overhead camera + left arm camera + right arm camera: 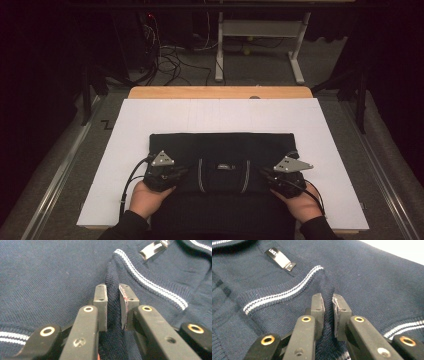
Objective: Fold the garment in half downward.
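A dark navy knitted sweater (220,150) with white stripes at the collar lies flat on the white board (150,115), neck toward me. My left gripper (184,172) pinches a ridge of the knit (113,302) by the collar's left side; its pads (101,302) press the fold from both sides. My right gripper (264,173) is shut on a matching fold of fabric (328,307) at the collar's right side. A black neck label (280,258) shows inside the collar. Both hands rest at the sweater's near shoulders.
The white board covers a wooden table (220,92). Beyond it stand a white desk frame (260,45) and loose cables on the floor (170,62). Metal rails (55,180) run along both sides of the table.
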The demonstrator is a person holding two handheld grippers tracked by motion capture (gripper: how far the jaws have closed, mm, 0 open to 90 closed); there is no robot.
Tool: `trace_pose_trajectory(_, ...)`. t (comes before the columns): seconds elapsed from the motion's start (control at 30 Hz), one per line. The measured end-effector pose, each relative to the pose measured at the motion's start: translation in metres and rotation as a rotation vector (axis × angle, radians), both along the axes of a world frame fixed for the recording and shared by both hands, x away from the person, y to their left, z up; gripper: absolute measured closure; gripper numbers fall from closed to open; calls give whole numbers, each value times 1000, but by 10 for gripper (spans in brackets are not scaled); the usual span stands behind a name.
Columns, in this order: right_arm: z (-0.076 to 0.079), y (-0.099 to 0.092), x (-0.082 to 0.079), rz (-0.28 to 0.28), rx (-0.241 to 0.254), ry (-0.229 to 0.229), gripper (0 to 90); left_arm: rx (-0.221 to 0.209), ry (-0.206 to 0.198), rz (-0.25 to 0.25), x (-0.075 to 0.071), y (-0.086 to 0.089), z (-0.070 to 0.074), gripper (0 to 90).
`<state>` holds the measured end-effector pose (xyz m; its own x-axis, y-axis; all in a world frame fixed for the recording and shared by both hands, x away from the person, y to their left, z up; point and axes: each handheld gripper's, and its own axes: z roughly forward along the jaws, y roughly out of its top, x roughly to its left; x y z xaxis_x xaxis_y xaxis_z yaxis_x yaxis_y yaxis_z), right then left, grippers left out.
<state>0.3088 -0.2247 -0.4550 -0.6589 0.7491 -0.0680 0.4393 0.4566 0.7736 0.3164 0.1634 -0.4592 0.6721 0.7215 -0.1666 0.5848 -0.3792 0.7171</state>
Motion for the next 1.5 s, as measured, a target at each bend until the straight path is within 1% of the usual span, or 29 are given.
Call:
trace_pose_trajectory(0.1,1,-2,-2,-10,15,-14,815,-34,3,5,-1,4,1,743)
trace_pose_trajectory(0.13,1,-2,-3,-11,16,-15,815,-56,8,4,-2,6,2,743)
trace_pose_trajectory(0.23,3,-4,-6,-9,22,-37,814,-71,-2,-4,-6,9,5,742)
trace_pose_trajectory(0.33,6,-4,-11,-5,26,-61,814,-103,-11,-7,-11,14,8,742)
trace_pose_trajectory(0.4,9,-5,-15,-1,25,-73,814,-114,-19,-12,-15,16,10,741)
trace_pose_trajectory(0.47,12,-6,-19,11,26,-89,815,-117,-33,-19,-20,18,13,741)
trace_pose_trajectory(0.57,16,-8,-27,30,56,-104,815,-127,-43,-36,-27,21,16,742)
trace_pose_trajectory(0.67,19,-10,-37,55,82,-116,815,-131,-48,-49,-37,22,16,743)
trace_pose_trajectory(0.8,21,-11,-49,79,95,-125,814,-126,-56,-70,-53,22,15,742)
trace_pose_trajectory(0.9,22,-14,-60,96,107,-127,813,-117,-56,-75,-62,22,13,742)
trace_pose_trajectory(1.03,19,-19,-72,103,119,-111,811,-110,-50,-90,-72,21,11,741)
trace_pose_trajectory(1.17,16,-24,-83,112,121,-97,808,-107,-40,-98,-84,22,8,740)
trace_pose_trajectory(1.27,13,-25,-90,124,110,-84,804,-92,-31,-103,-91,24,3,739)
trace_pose_trajectory(1.37,11,-25,-95,131,103,-75,798,-76,-13,-111,-96,24,-1,731)
trace_pose_trajectory(1.43,11,-26,-98,130,100,-71,794,-71,-9,-121,-101,25,-2,715)
trace_pose_trajectory(1.5,10,-28,-101,133,98,-63,784,-80,-8,-124,-106,26,-2,677)
